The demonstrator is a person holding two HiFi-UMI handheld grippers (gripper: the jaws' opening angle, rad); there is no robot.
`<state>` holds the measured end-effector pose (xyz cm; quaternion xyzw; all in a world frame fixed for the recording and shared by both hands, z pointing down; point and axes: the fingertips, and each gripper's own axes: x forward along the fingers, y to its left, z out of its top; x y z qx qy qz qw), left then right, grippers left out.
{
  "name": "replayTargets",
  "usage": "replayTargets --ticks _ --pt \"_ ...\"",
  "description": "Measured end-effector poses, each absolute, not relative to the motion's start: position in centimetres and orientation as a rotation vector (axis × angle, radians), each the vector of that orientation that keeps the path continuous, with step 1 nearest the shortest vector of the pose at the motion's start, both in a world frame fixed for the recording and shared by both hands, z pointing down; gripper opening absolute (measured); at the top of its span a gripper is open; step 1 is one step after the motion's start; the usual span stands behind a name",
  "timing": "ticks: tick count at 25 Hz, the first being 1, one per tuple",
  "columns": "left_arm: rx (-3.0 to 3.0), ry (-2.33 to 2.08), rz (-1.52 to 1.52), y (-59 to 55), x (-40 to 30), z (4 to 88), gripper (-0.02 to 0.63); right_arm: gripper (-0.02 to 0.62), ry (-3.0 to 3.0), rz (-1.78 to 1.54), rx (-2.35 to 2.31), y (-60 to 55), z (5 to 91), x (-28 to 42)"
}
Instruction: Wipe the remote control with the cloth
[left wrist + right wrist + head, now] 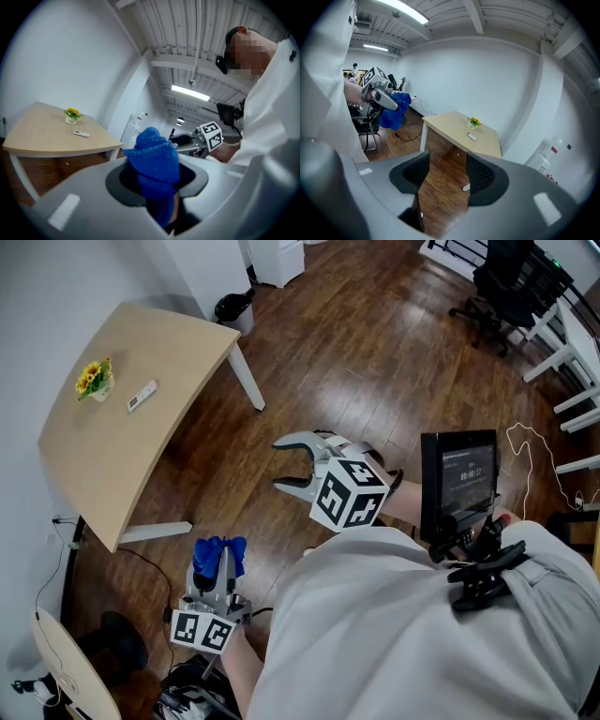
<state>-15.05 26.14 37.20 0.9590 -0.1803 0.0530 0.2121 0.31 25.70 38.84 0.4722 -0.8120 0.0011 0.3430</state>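
Standing on wood floor [375, 343], a pale table [122, 460] carries the remote [142, 396].

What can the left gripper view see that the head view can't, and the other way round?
Only the left gripper view shows the ceiling with its strip light. Only the head view shows the black office chair and the black bin near the table's far end. Both show the table, with the remote and the little flowers on it, the blue cloth pinched in the left tongs, and the open right tongs.
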Motion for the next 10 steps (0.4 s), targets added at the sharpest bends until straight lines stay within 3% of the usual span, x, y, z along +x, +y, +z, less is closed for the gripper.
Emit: replayTargets --ticks 10 --pt "2.656 -0.516 0.141 26.49 -15.42 37.36 0.146 0.245 -2.113 -0.017 1.215 25.54 38.51 -0.03"
